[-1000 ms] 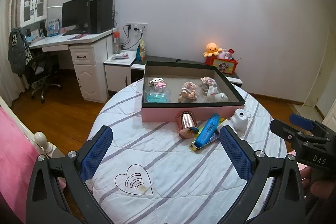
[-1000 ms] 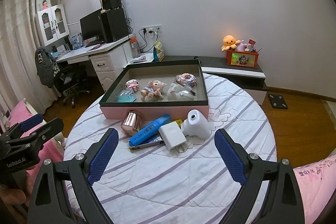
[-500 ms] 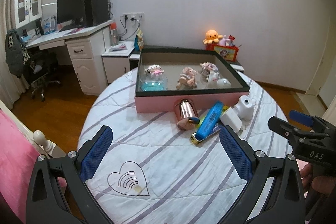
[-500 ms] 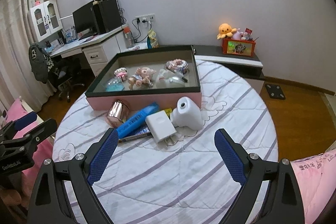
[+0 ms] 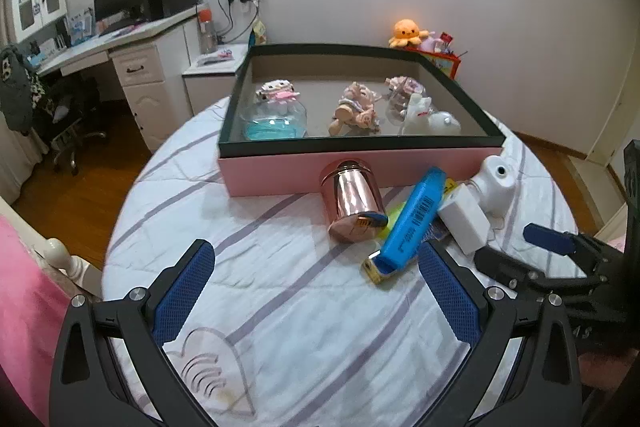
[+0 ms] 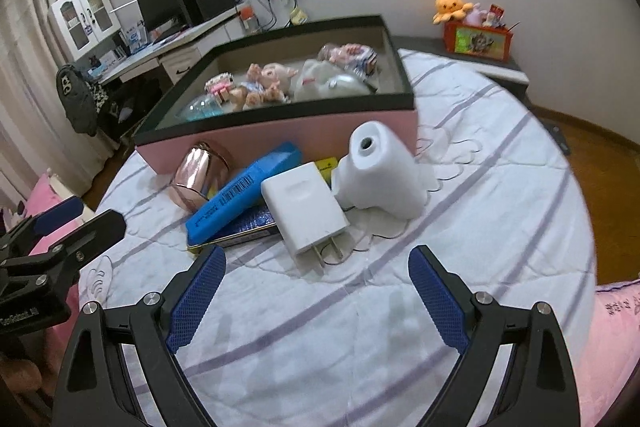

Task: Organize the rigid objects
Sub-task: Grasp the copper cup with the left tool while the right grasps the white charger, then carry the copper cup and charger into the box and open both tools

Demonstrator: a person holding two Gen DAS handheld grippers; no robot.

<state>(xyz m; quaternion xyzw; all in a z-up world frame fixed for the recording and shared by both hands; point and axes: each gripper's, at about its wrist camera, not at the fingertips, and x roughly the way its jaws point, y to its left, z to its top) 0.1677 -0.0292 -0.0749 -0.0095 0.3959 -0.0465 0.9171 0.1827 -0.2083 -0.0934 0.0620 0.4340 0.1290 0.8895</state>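
Observation:
A pink box with a black rim (image 5: 360, 173) (image 6: 280, 131) stands on the round striped table and holds several small figures. In front of it lie a rose-gold cup (image 5: 354, 201) (image 6: 198, 177) on its side, a blue case (image 5: 412, 223) (image 6: 244, 193), a white plug adapter (image 5: 464, 223) (image 6: 306, 211) and a white nozzle-shaped device (image 5: 496, 187) (image 6: 380, 171). My left gripper (image 5: 316, 291) is open and empty, short of the cup. My right gripper (image 6: 318, 291) is open and empty, just short of the adapter.
A clear heart-shaped marker (image 5: 212, 375) lies on the cloth near my left gripper. A white desk with a monitor (image 5: 132, 39) stands at back left, and a low cabinet with an orange plush (image 5: 408, 33) behind the box. Pink bedding (image 6: 616, 331) borders the table.
Both grippers have moved forward and lower toward the objects in front of the box, which now look much larger. Both stay open. Nothing on the table has moved.

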